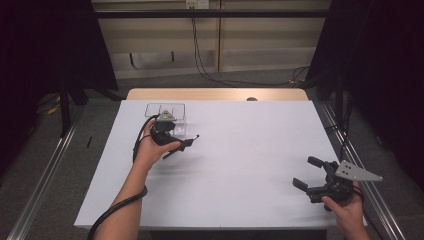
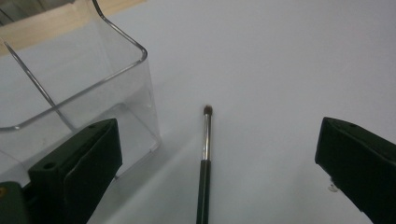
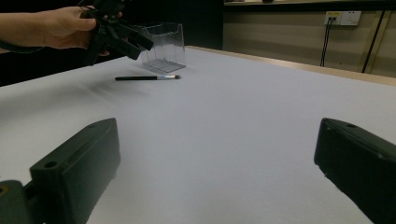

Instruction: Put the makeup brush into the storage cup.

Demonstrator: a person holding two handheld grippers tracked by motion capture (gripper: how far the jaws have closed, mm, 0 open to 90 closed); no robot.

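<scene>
Brush (image 2: 205, 154) — between wide left jaws

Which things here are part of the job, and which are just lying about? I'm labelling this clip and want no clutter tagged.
In the job:
- makeup brush, lying flat on the table
- clear box beside it
- left gripper, jaws open above the brush

Just about:
- right gripper, open, off near the table's corner
- white table
- wall cables
</scene>
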